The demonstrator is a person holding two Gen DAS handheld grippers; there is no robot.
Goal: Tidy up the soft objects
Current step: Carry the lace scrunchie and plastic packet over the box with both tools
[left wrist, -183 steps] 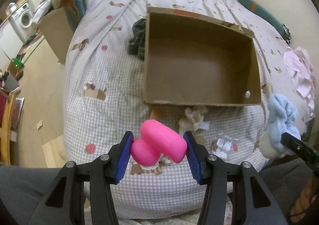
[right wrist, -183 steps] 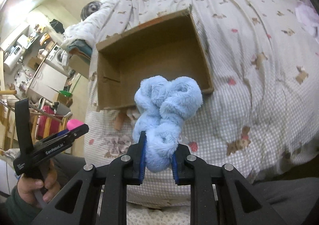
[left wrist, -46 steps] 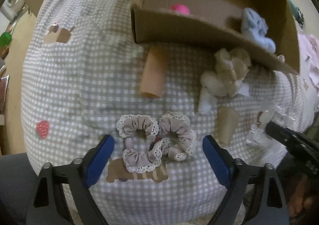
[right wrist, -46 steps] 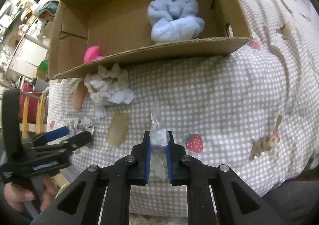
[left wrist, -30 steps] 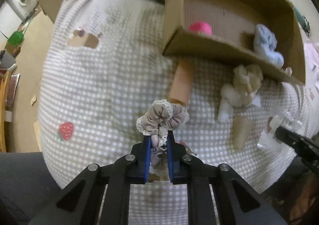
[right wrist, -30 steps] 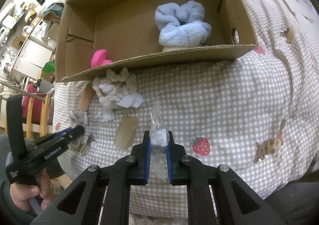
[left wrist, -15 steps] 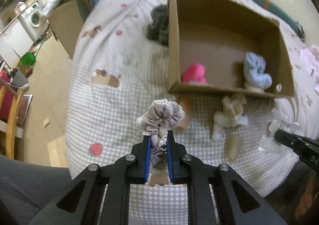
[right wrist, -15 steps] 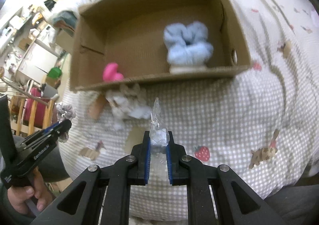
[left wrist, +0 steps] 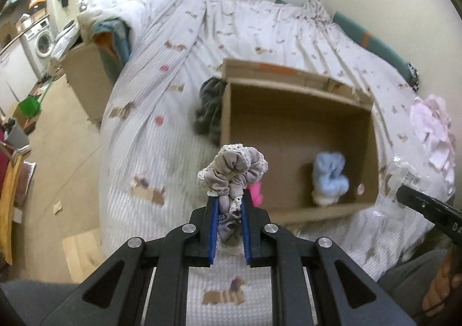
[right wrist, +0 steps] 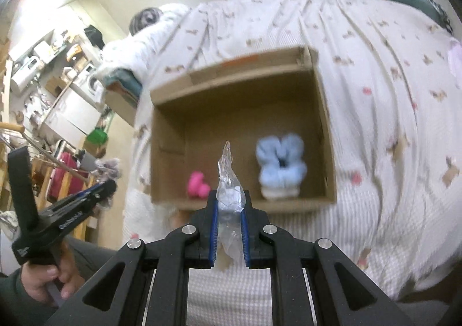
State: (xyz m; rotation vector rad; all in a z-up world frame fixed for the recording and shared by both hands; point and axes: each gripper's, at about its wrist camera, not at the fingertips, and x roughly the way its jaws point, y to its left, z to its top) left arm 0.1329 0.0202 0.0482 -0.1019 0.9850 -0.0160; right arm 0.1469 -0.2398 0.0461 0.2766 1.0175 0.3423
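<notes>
My left gripper [left wrist: 229,204] is shut on a beige lace-trimmed scrunchie [left wrist: 234,167], held in the air in front of the open cardboard box [left wrist: 288,86]. My right gripper [right wrist: 229,204] is shut on a clear plastic bag [right wrist: 228,179] with something white inside, also lifted before the box [right wrist: 248,66]. Inside the box lie a light blue scrunchie [left wrist: 330,174] [right wrist: 281,158] and a pink soft object [right wrist: 197,184], partly hidden behind the beige scrunchie in the left wrist view [left wrist: 256,190]. The left gripper also shows in the right wrist view [right wrist: 106,187].
The box rests on a bed with a patterned white cover [left wrist: 179,46]. A dark grey cloth [left wrist: 209,106] lies by the box's left side. Pink fabric [left wrist: 430,127] lies at the right. A second cardboard box [left wrist: 83,75] stands left of the bed.
Both grippers have lifted their loads up and back from the bed; the view now tilts up over the box. The items in front of the box have dropped out of sight.
</notes>
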